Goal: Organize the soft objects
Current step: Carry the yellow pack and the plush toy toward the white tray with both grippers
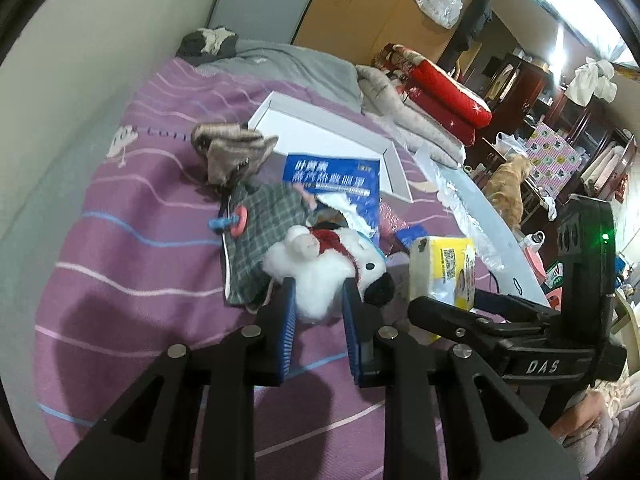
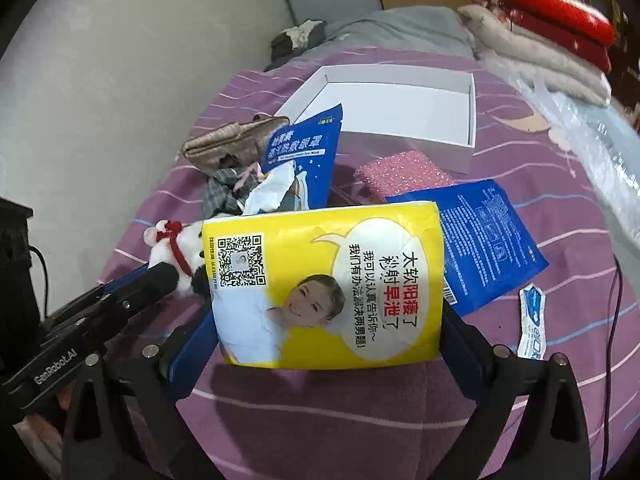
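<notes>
A: What carries everything?

B: A bed [image 2: 520,380] with a purple striped cover, set against a pale wall. A grey pillow [image 1: 288,64] lies at its far end, and red and beige folded bedding [image 1: 432,108] is stacked at the far right corner. Past the right edge the room is crowded with dark wooden shelves, and an orange cat [image 1: 510,184] stands there.

A: And on the bed?

B: An open white box [image 2: 400,108] toward the far end. Just this side of it lie a pink sparkly pad [image 2: 404,174], two blue packets, one standing [image 2: 304,148] and one lying flat [image 2: 492,240], a brownish knit [image 1: 232,148] and a plaid cloth [image 1: 264,236] bearing a small red ring.

A: Where is the toy?

B: The white plush [image 1: 320,268], with its red scarf, sits between the jaws of the left gripper [image 1: 320,292]. The blue pads pinch its fluffy body from both sides, its black-and-white head sticking out to the right.

A: And the right one?

B: The right gripper [image 2: 328,300] has its jaws spread wide around a yellow tissue pack [image 2: 324,288]; each pad presses on one end of it. The pack is above the cover, a shadow beneath it, just right of the plush.
</notes>
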Demonstrator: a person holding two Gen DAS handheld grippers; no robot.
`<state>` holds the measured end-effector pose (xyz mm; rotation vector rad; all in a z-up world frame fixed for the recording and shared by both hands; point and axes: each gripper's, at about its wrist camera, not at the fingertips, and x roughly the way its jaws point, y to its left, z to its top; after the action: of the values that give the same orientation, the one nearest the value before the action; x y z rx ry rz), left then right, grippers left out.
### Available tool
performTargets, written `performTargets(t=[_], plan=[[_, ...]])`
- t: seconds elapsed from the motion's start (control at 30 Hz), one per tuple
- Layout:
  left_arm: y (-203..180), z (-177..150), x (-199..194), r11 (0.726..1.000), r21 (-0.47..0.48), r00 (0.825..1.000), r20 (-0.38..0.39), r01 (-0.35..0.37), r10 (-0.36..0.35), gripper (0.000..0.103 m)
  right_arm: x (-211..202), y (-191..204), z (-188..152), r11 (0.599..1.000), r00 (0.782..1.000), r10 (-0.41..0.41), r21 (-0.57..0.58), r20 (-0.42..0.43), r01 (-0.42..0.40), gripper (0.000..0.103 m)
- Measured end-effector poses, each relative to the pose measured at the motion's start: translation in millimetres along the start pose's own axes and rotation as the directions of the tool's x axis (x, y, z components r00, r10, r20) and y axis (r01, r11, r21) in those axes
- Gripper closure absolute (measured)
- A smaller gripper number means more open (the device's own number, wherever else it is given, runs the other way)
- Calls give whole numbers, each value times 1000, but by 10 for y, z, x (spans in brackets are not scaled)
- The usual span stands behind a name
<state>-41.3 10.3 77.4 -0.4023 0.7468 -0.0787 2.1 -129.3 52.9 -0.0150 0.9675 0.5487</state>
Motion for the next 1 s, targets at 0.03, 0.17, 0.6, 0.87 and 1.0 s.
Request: performTargets(t=[0.03, 0.17, 0.6, 0.87, 1.0], plan=[[-11, 41, -16, 1000, 2, 1000, 1, 4, -4, 79, -14, -27, 19, 1000, 1000, 12, 13, -7, -12, 2], [-74, 224, -56, 1000, 30, 1000, 10, 5, -5, 79, -109, -142, 168, 998, 998, 47, 52, -32, -45, 2], [-263, 967, 196, 991, 135, 1000, 10, 23, -25, 79, -77, -533, 1119, 959, 990, 115, 268, -83, -89, 2], [-153, 1312, 690, 990, 132, 998, -58, 42, -35, 79, 249, -754, 1505, 892, 987, 129, 445, -94, -74, 2], [-146, 1532, 942, 993, 105, 996, -76, 58, -51, 79, 429, -829, 1708, 873, 988, 111, 486, -110, -44, 2]])
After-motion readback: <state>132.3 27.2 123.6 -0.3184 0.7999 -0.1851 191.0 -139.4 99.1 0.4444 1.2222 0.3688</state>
